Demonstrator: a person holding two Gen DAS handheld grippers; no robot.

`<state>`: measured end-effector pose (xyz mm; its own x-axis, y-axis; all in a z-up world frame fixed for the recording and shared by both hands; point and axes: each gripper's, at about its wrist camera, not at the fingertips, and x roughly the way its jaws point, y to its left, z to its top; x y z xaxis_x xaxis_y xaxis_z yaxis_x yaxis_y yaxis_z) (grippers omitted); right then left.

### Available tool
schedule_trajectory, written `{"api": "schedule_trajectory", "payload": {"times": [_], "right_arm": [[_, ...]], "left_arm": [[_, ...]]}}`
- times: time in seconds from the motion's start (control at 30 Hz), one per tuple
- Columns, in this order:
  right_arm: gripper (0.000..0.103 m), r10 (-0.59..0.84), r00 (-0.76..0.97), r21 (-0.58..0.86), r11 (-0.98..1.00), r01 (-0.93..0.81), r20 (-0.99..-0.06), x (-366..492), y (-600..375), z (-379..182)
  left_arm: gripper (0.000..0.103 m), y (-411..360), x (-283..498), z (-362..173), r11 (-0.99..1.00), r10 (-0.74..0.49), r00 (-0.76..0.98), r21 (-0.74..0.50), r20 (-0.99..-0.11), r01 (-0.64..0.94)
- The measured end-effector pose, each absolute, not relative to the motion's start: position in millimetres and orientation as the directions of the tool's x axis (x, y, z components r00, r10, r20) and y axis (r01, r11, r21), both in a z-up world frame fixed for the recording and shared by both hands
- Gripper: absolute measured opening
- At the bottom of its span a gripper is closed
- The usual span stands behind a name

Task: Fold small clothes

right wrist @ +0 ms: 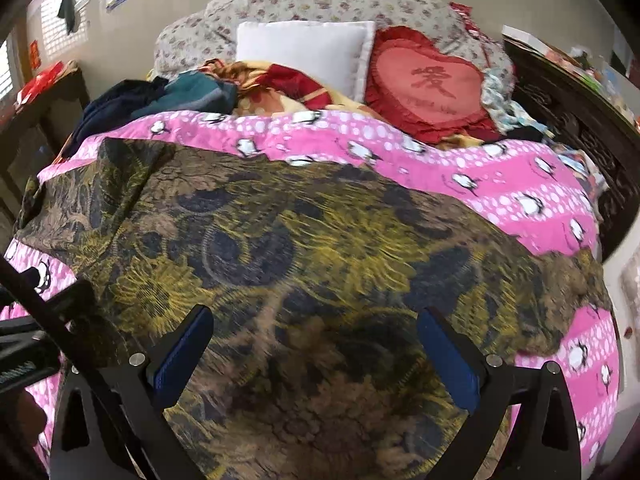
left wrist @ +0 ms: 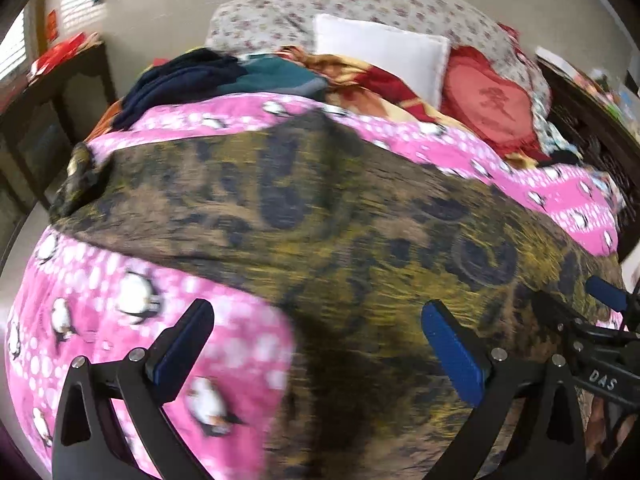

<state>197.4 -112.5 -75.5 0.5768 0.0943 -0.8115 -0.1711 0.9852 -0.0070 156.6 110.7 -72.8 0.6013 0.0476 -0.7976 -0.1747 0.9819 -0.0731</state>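
On the bed, atop the pink penguin blanket (right wrist: 500, 196), the olive-and-brown patterned garment (right wrist: 304, 248) lay spread mostly flat, running from the left edge of the bed across to the right side.

Risks first. Left view was motion-blurred, so that hand-held gripper was likely moving fast; a quick pinch could miss the cloth edge or take a single layer only. Fabric looked thin and loose, so I'd judge it would drag and bunch if pulled from one side, giving a crooked fold. Any pinch pressed deep could also catch the blanket under it and lift both. The small bunched corner (left wrist: 78, 176) at the far left hung near the bed's edge and could slide off if tugged that way. The two tools sat close together, so collision was possible: the right one's frame showed at the left view's right edge, and the left one's at the right view's left edge.

Positions. Left hand-held gripper (left wrist: 316, 356) had its jaws wide apart, nothing between them; it hovered over the garment's near left edge, its left finger over pink blanket, its right finger over cloth. Right hand-held gripper (right wrist: 314, 354) was also spread wide and empty, with garment under both fingers, near its middle-front. Contact with the cloth couldn't be told for either.

Piled clothes (right wrist: 160, 96), a white pillow (right wrist: 304, 52) and a red heart cushion (right wrist: 428, 84) lay well apart at the head end.
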Motion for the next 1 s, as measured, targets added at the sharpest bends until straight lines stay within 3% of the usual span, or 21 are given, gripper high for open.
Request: {"api": "schedule_trajectory", "payload": {"times": [0.2, 0.47, 0.83, 0.87, 0.9, 0.93, 0.97, 1.0], "right_arm": [[0.103, 0.18, 0.556, 0.02, 0.959, -0.282, -0.812, 217, -66, -77], [0.102, 0.415, 0.52, 0.101, 0.844, -0.527, -0.747, 223, 33, -58], [0.094, 0.537, 0.405, 0.166, 0.729, -0.664, -0.74, 232, 148, -78], [0.094, 0.533, 0.405, 0.158, 0.728, -0.667, -0.743, 231, 150, -81], [0.094, 0.524, 0.407, 0.148, 0.729, -0.668, -0.748, 229, 152, -84], [0.094, 0.512, 0.405, 0.138, 0.732, -0.667, -0.758, 228, 150, -90], [0.094, 0.507, 0.402, 0.137, 0.734, -0.665, -0.763, 226, 147, -92], [0.094, 0.499, 0.396, 0.14, 0.739, -0.659, -0.771, 225, 141, -96]], "left_arm": [[0.103, 215, 140, -72, 0.924, 0.153, 0.594, -0.099, -0.79, -0.369], [0.103, 368, 125, -92, 0.709, 0.256, 0.532, -0.218, -0.807, -0.671], [0.103, 437, 174, -120, 0.626, 0.203, 0.554, -0.328, -0.807, -0.708], [0.095, 439, 179, -122, 0.624, 0.202, 0.567, -0.342, -0.798, -0.703], [0.074, 444, 180, -123, 0.624, 0.205, 0.574, -0.346, -0.793, -0.7], [0.064, 444, 182, -125, 0.629, 0.211, 0.572, -0.337, -0.793, -0.7], [0.045, 443, 185, -125, 0.641, 0.221, 0.572, -0.325, -0.79, -0.696], [0.019, 441, 186, -123, 0.661, 0.214, 0.594, -0.333, -0.775, -0.673]]}}
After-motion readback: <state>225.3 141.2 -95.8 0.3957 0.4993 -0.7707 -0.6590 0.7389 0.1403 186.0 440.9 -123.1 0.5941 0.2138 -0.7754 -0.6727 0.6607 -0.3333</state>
